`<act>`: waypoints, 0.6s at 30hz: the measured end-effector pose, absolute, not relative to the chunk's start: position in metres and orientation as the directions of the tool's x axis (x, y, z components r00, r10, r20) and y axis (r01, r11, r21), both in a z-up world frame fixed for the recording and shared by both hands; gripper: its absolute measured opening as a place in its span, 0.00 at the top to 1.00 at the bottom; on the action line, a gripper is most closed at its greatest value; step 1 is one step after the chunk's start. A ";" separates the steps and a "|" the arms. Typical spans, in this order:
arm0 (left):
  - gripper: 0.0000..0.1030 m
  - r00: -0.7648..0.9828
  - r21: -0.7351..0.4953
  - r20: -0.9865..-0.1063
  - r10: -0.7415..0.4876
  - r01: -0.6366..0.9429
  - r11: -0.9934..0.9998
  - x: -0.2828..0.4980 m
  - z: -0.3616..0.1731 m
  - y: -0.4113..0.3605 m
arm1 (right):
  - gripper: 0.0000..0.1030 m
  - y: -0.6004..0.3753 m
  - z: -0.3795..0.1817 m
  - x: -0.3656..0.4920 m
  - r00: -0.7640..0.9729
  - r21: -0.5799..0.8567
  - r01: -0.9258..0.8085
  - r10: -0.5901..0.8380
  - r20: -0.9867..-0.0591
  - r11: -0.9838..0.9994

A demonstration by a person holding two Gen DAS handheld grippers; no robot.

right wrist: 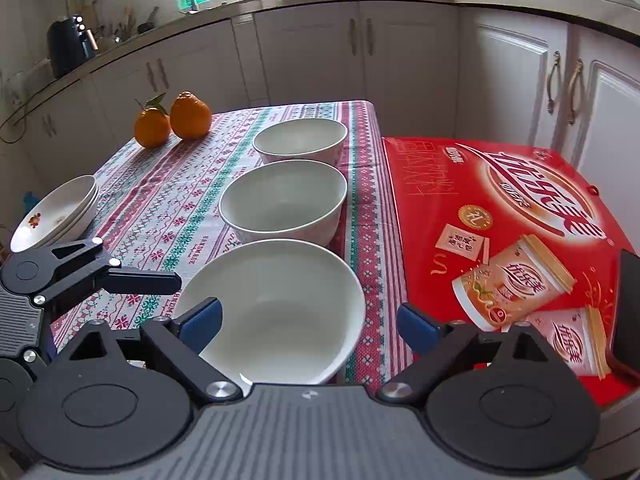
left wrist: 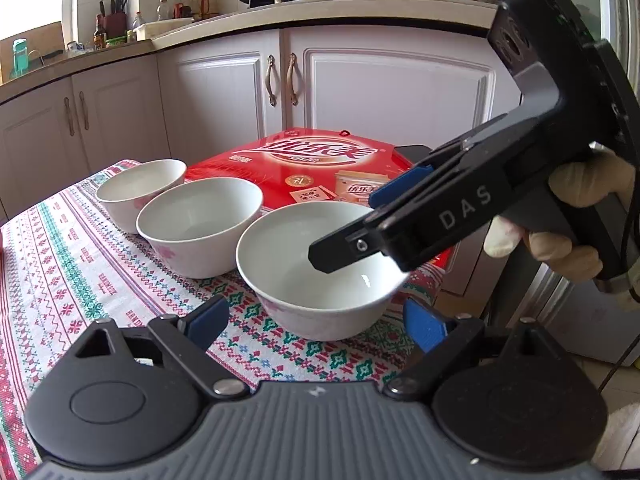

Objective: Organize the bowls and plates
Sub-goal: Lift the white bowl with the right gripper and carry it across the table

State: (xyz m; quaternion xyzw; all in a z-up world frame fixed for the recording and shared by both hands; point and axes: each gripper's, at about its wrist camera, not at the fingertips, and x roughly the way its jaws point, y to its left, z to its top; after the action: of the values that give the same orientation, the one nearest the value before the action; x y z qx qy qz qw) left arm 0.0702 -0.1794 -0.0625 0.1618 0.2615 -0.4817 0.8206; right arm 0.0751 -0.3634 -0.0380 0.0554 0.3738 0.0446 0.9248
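Three white bowls stand in a row on the patterned tablecloth [left wrist: 80, 260]. The nearest bowl [left wrist: 320, 272] [right wrist: 276, 312] lies just ahead of my left gripper [left wrist: 316, 324], which is open and apart from it. My right gripper [left wrist: 344, 228] [right wrist: 308, 324] comes in from the right. It is open and straddles that bowl's rim: one finger hangs over the inside and the blue-padded one sits outside, neither pressing. The middle bowl [right wrist: 284, 200] and far bowl [right wrist: 300, 140] stand untouched. A stack of plates [right wrist: 56, 212] sits at the table's left edge.
A large red gift box [right wrist: 500, 220] lies level with the table on the right, with a dark phone-like slab [right wrist: 628, 312] on it. Two oranges [right wrist: 172, 120] sit at the table's far left. White kitchen cabinets [left wrist: 240, 92] close off the far side.
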 end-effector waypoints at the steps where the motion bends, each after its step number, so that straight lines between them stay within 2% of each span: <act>1: 0.09 0.398 0.012 -0.584 -0.707 0.875 0.483 0.070 -0.063 -0.179 | 0.10 -0.365 -0.038 0.077 0.714 0.141 -0.044 0.130 -0.688 0.989; 8: 0.12 0.380 0.007 -0.588 -0.714 0.885 0.466 0.070 -0.065 -0.186 | 0.19 -0.371 -0.038 0.088 0.682 0.163 -0.071 0.167 -0.712 0.984; 10: 0.17 0.372 0.005 -0.589 -0.717 0.889 0.457 0.069 -0.066 -0.188 | 0.25 -0.372 -0.039 0.090 0.674 0.167 -0.077 0.175 -0.718 0.983; 13: 0.18 0.380 0.012 -0.587 -0.714 0.887 0.462 0.069 -0.067 -0.189 | 0.29 -0.372 -0.040 0.093 0.663 0.171 -0.089 0.186 -0.725 0.981; 18: 0.22 0.379 -0.004 -0.588 -0.715 0.882 0.471 0.072 -0.067 -0.187 | 0.32 -0.373 -0.042 0.097 0.652 0.185 -0.094 0.201 -0.731 0.978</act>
State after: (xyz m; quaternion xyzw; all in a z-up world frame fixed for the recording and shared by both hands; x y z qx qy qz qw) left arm 0.0721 -0.1872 -0.0673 0.1572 0.2662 -0.4896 0.8153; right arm 0.0965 -0.3726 -0.0422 0.0654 0.4091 0.0815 0.9065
